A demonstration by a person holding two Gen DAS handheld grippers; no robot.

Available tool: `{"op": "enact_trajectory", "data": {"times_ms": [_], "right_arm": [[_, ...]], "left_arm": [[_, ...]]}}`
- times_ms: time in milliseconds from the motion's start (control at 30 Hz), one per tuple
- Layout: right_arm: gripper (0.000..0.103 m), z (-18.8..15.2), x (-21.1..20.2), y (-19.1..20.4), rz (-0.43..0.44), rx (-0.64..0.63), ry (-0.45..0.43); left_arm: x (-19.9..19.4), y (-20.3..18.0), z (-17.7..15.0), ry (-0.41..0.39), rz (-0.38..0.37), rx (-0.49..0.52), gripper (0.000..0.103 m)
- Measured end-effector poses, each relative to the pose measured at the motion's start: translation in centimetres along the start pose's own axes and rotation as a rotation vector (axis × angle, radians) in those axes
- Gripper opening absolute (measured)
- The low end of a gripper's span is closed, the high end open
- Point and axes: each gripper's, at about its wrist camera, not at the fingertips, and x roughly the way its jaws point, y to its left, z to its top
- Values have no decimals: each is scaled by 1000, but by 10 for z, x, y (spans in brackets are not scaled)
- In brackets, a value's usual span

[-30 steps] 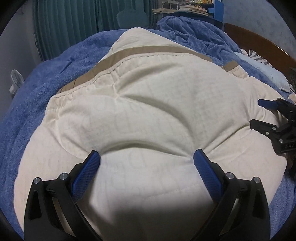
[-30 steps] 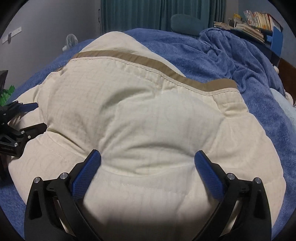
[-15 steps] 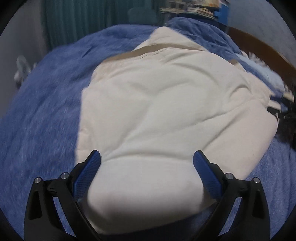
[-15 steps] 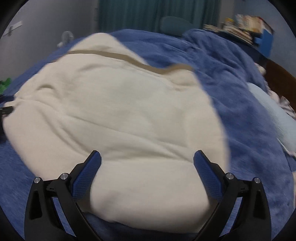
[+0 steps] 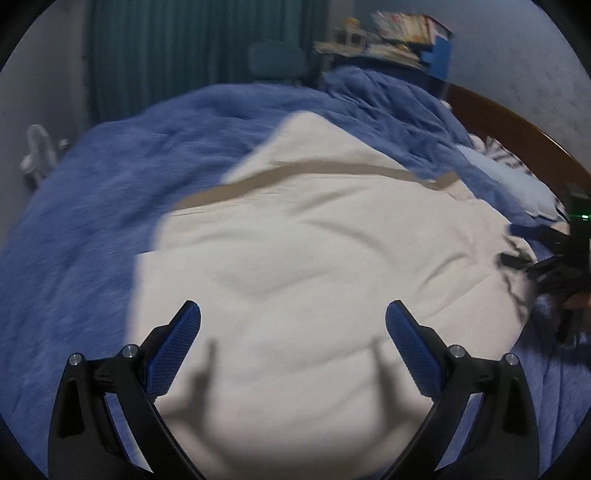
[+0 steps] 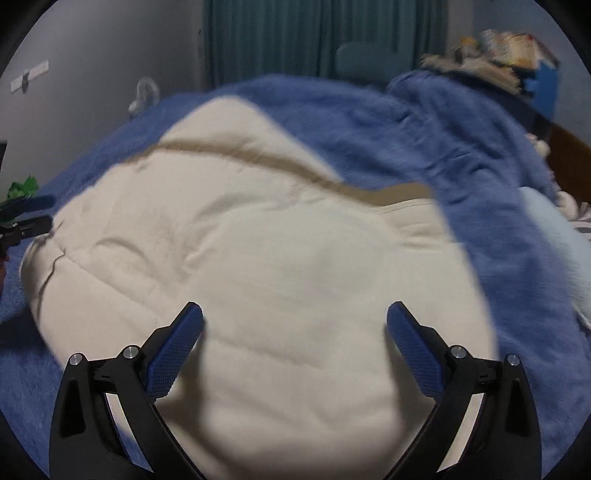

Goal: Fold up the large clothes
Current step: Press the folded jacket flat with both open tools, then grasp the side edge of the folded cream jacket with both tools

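Two black grippers with blue textured pads hung spread wide and empty over a cream, faintly checked padded garment with a tan band (image 5: 295,258), which lay in a folded bundle on a blue fleece blanket (image 5: 81,229) covering the bed. Neither the left gripper (image 5: 293,325) nor the right gripper (image 6: 294,325) held any cloth; each cast its shadow onto the near part of the bundle just below it. At the right edge of the left wrist view, the right gripper appeared beside the garment's far side, blurred, and it could not be told whether it touched the cloth.

By its rounded bulges and shallow creases, the garment looked soft, thick and light for its bulk, likely to sag and spill open if lifted from one point alone. Its stitched tan band (image 6: 280,166) and the doubled edges at either side of the bundle looked like the firmest places to pinch, one gripper to each side, so that the layers would travel together. The fleece underneath seemed likely to drag on the cloth.

Books (image 5: 402,29) and a teal curtain (image 6: 266,40) stood behind the bed.
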Motion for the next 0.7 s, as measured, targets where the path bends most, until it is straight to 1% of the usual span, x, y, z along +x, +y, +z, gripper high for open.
{"op": "enact_trajectory", "data": {"times_ms": [33, 100, 133, 200, 233, 300, 333, 367, 400, 433, 467, 500, 533, 600, 633, 700], "right_arm": [[96, 4, 9, 5, -6, -14, -1], [96, 14, 22, 9, -20, -28, 0], [96, 18, 26, 8, -27, -26, 6], [96, 31, 38, 0, -38, -21, 29], [96, 36, 43, -4, -47, -18, 37], [96, 46, 54, -15, -58, 4, 53], [96, 50, 59, -24, -72, 29, 55], [96, 53, 62, -30, -88, 53, 57], [96, 56, 65, -42, -116, 106, 53], [96, 57, 64, -53, -120, 159, 44], [94, 57, 60, -62, -106, 206, 34], [94, 56, 52, -77, -82, 257, 13], [94, 54, 45, -85, -69, 274, -5], [94, 47, 28, -106, -32, 289, -38], [95, 43, 22, -116, -22, 284, -43], [96, 38, 18, -134, -13, 262, -16]], "left_arm": [[11, -11, 3, 12, 6, 20, 97], [47, -31, 11, 80, 83, 94, 97], [56, -35, 13, 90, 97, 111, 97], [70, -37, 29, 68, 152, 145, 97], [79, -36, 40, 66, 200, 167, 97], [91, -24, 55, 73, 263, 162, 97], [96, -19, 60, 80, 283, 148, 97], [103, -7, 65, 95, 306, 114, 97], [108, 4, 68, 113, 301, 75, 97], [108, 12, 69, 115, 290, 42, 97], [102, 22, 70, 95, 251, -1, 97], [96, 26, 69, 80, 219, -13, 97], [90, 29, 67, 71, 205, -10, 97], [67, 35, 57, 28, 166, 16, 97], [53, 41, 49, 9, 148, 25, 97], [37, 55, 37, 13, 154, 10, 97]]}}
